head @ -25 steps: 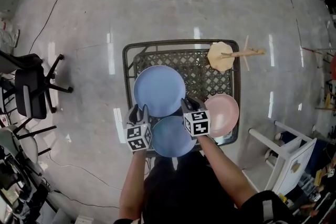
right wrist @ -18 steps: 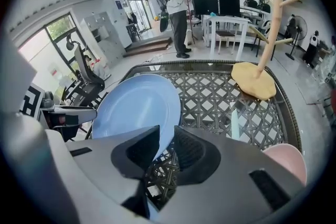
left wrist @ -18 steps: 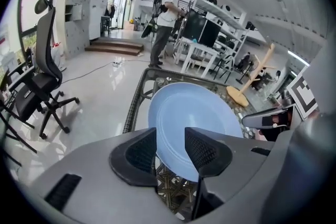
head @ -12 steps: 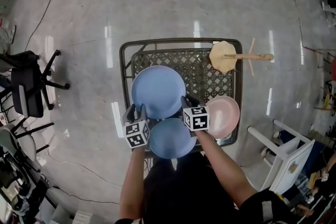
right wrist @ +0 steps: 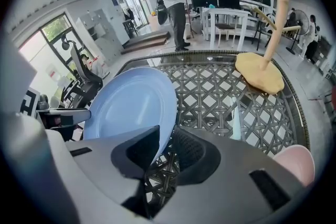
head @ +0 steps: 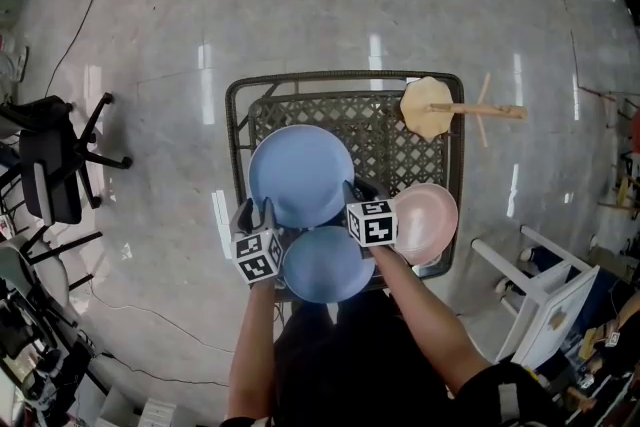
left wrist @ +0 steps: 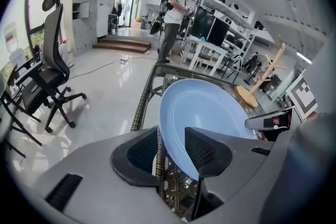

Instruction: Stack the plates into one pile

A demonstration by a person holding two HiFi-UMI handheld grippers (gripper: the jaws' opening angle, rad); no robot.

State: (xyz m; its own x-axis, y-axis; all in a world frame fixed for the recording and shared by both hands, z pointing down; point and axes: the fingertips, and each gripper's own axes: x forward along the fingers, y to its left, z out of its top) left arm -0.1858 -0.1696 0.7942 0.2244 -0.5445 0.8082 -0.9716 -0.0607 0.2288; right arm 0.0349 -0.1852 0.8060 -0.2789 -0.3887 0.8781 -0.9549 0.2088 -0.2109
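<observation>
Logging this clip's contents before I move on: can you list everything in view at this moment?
table: one, dark woven, middle of the floor.
large plate: one, light blue, over the table's left half.
small plate: one, blue, table's near edge.
pink plate: one, pink, table's near right corner.
wooden stand: one, tan, table's far right corner.
office chair: one, black, floor at left.
white frame: one, white, floor at lower right.
bystander: one, white top, far background.
left gripper: one, grey, jaws open around the large plate's rim.
right gripper: one, grey, shut on the large plate's rim.
</observation>
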